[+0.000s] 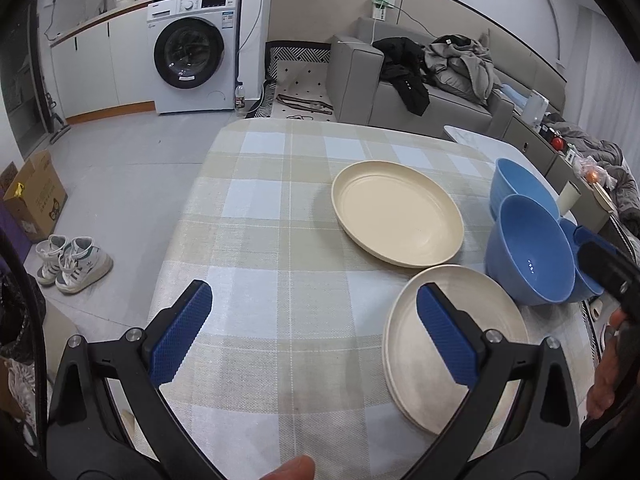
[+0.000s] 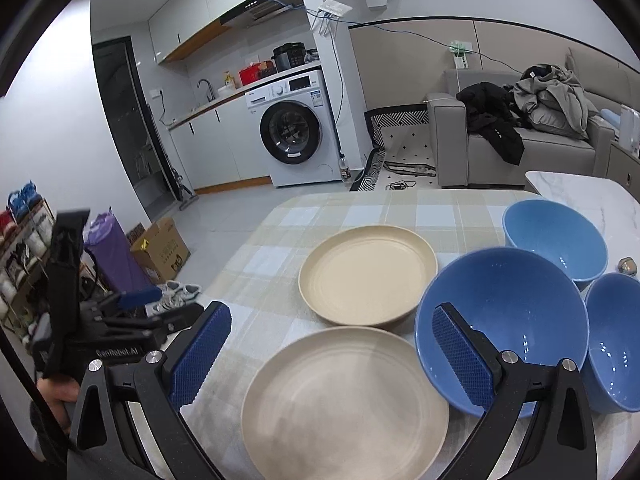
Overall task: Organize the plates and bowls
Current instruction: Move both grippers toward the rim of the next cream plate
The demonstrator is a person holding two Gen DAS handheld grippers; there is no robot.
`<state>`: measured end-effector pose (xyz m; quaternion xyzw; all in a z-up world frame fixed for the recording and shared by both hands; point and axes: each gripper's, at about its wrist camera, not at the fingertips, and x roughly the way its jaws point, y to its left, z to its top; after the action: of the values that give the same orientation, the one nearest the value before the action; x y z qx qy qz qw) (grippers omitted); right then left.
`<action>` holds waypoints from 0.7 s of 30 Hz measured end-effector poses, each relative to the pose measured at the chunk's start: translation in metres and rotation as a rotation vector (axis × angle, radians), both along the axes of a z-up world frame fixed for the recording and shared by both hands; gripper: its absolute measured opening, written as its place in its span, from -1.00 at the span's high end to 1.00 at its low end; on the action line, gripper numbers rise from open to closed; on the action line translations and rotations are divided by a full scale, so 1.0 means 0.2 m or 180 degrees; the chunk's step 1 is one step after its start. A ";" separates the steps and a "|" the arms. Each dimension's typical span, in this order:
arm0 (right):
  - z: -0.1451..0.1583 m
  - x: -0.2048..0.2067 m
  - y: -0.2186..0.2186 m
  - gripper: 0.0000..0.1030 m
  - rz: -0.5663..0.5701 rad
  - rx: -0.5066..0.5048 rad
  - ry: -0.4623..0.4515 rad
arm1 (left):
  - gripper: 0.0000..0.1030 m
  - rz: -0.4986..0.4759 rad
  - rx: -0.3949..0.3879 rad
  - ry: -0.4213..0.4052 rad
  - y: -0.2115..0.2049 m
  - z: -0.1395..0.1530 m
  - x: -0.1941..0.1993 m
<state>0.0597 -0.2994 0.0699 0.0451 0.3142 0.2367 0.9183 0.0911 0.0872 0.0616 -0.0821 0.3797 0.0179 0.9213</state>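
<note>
On the checked tablecloth lie a cream plate farther out and a paler plate nearer, which looks like two stacked. Right of them stand three blue bowls: a large one, one behind it and a smaller one at the right. My left gripper is open over the cloth, its right finger above the near plate's left rim. My right gripper is open above the near plate, its right finger over the large bowl. Neither holds anything.
A washing machine and kitchen counter stand at the back. A grey sofa with piled clothes is behind the table. A cardboard box and white shoes lie on the floor to the left. A marble top adjoins the table's far right.
</note>
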 end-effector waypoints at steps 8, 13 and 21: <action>0.16 0.11 -0.02 -0.99 0.0013 -0.0027 -0.0118 | -0.98 0.0019 0.0014 0.0016 -0.01 0.01 0.09; 0.25 0.20 -0.06 -0.99 0.0023 0.0064 -0.0092 | -0.98 0.0030 -0.0023 0.0035 0.00 0.02 0.16; 0.35 0.41 -0.08 -0.99 0.0038 0.0000 -0.0010 | -0.98 0.0114 -0.0076 0.0063 0.01 0.03 0.30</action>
<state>0.1413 -0.3160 0.1394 0.0429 0.3130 0.2423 0.9173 0.1515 0.0902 0.0677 -0.0997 0.3875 0.0307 0.9160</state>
